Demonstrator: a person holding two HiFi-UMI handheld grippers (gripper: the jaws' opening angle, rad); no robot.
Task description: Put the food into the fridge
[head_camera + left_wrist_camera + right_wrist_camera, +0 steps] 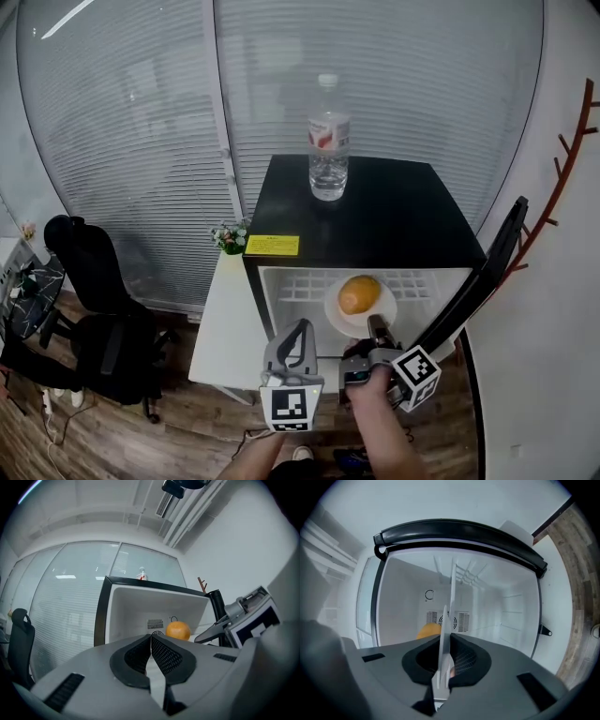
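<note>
The right gripper pinched the plate rim, lower centre; the left gripper sat pressed together, empty. Risk noted — a one-edge grip could tilt the plate, rolling the orange food off.

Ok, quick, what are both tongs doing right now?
Left tongs: closed, empty.
Right tongs: closed on the rim of the white plate carrying the orange food.

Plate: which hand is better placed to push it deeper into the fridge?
Right. The right tool clamps the plate by its rim at the fridge opening; the left tool is shut on nothing beside it.
</note>
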